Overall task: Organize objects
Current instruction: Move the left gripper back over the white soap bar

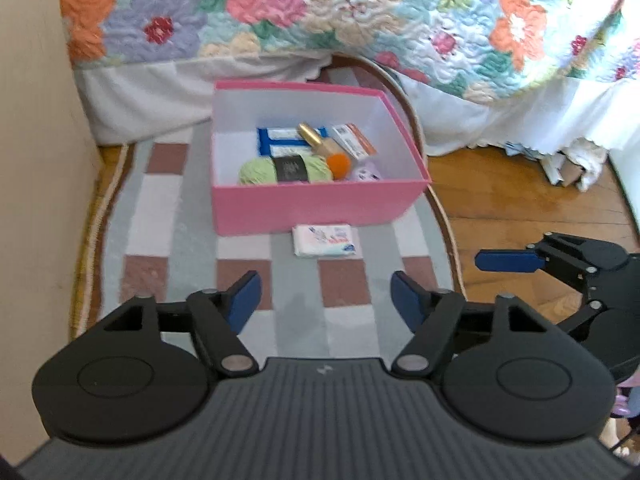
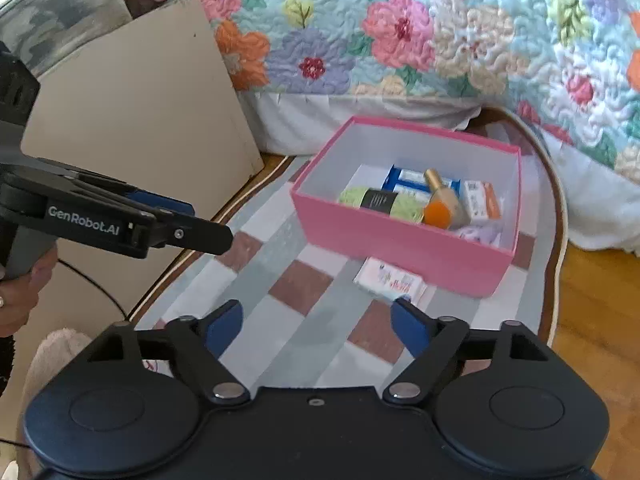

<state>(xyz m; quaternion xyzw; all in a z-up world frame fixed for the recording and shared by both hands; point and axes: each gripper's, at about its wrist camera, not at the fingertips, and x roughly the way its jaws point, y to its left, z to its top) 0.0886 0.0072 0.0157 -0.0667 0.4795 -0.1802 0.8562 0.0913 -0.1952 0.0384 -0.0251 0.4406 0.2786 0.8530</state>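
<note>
Blue-padded left gripper [image 1: 326, 300] and right gripper [image 2: 318, 328] tilt down over the rug [image 1: 160, 208], jaws wide, empty (pink box [image 1: 316, 208] ahead).

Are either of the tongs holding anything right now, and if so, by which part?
Nothing is held. The left tongs and right tongs both stand open and empty above the rug; the tissue pack lies untouched beside the pink box.
</note>
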